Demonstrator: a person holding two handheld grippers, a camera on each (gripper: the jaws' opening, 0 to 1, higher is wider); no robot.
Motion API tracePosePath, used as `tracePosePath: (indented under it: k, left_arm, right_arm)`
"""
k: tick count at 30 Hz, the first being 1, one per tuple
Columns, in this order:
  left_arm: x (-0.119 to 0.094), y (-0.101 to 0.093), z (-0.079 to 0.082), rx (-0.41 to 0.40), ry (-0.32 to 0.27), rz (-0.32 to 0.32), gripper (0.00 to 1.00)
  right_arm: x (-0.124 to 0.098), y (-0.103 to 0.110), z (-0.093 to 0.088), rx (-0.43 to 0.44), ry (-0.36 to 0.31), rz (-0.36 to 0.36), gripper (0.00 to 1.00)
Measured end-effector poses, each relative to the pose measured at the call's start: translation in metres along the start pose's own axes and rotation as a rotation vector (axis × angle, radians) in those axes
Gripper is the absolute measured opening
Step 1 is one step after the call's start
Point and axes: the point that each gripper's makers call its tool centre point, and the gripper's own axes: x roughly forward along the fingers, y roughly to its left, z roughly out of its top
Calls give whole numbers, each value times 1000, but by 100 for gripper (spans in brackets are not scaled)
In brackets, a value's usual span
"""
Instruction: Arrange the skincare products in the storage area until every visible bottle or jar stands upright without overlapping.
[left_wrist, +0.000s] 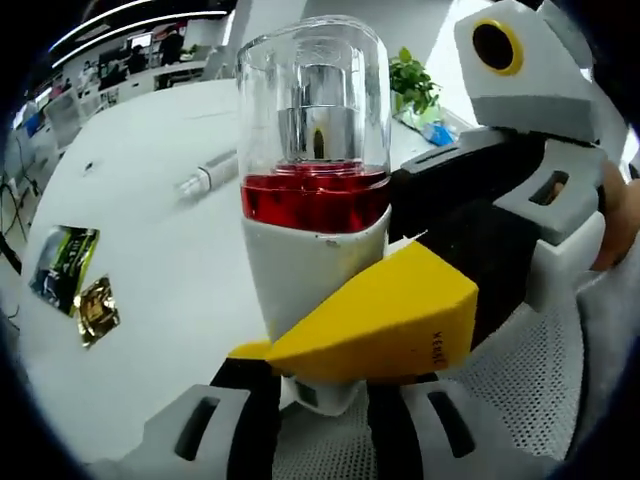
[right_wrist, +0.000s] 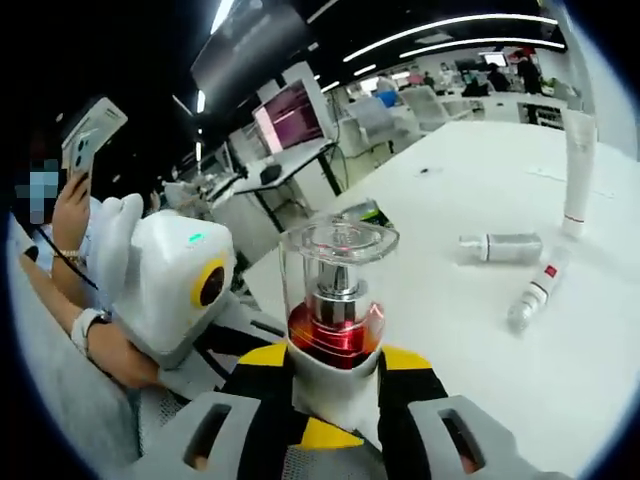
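Bottle (right_wrist: 335, 310) stands upright, clear cap up, in right claw (right_wrist: 335, 400).

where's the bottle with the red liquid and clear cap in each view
Left gripper view: bottle fills the centre, upright, with the right gripper closed on its white base.
Right gripper view: same bottle at lower centre, between that gripper's own jaws.
Shared landmark: the white table.

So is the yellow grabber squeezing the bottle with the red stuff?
Touching. In the right gripper view, the right gripper has its yellow-padded jaws pressed against both sides of the white base of the red bottle, no gap.
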Motion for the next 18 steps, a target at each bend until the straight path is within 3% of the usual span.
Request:
tracePosePath:
  k: [3,8,18]
  left_arm:
    - [0,4,-1,3,6,31,28]
    - [0,2,0,3,-2,22,29]
    - [3,-1,2,58,-16,-12,28]
  right_arm:
    - [4,1,1,22,-4,1,26]
    - [-2,-4,-1,40,-39,24,24]
    - [-7,-6,-3,-24,-50,48,24]
